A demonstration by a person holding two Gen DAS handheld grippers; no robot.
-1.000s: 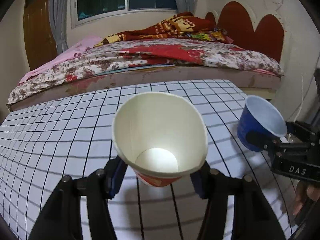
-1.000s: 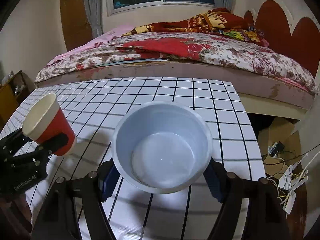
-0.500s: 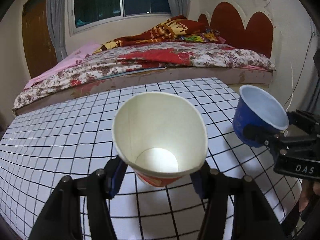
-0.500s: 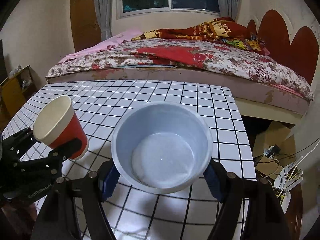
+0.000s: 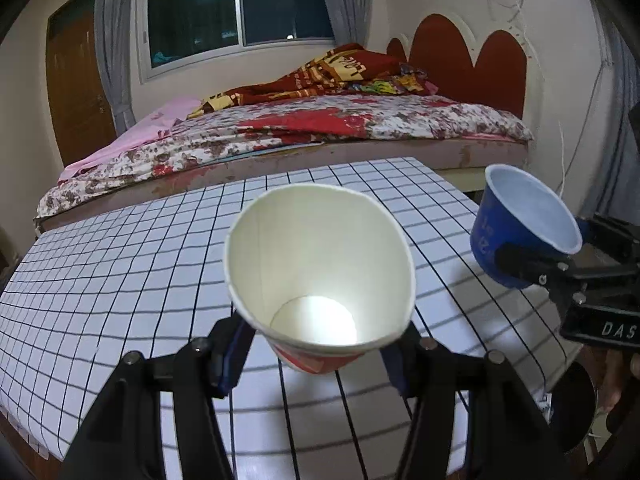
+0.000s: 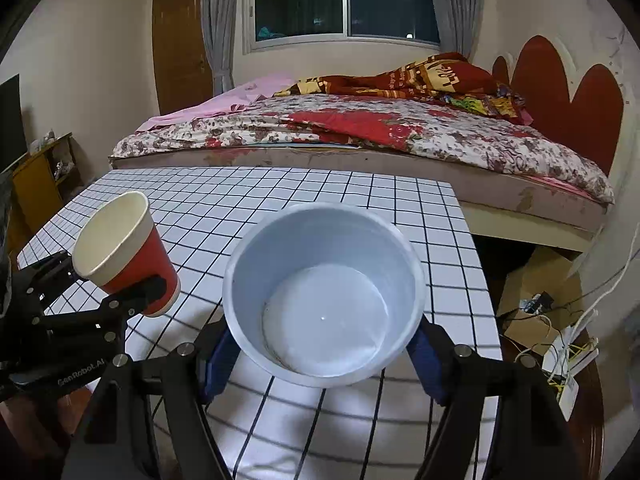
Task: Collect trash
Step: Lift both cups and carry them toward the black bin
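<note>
My left gripper (image 5: 316,352) is shut on a red paper cup (image 5: 320,264), white inside and squeezed to an oval, its mouth tilted toward the camera. The right wrist view shows that same red paper cup (image 6: 124,252) and the left gripper (image 6: 120,280) at the left. My right gripper (image 6: 320,344) is shut on a blue plastic cup with a pale inside (image 6: 324,292). In the left wrist view this blue cup (image 5: 520,224) and the right gripper (image 5: 532,256) sit at the right. Both cups hang above a white table with a black grid (image 5: 120,264).
A bed with a floral cover (image 6: 360,132) stands just beyond the table's far edge. Off the table's right edge lie a cardboard box (image 6: 536,280), cables and a power strip (image 6: 568,368) on the floor. A wooden shelf (image 6: 36,176) stands at far left.
Both grippers have drawn back from the bed and risen a little with their cups, so more of the table and room shows. Neither grip has changed.
</note>
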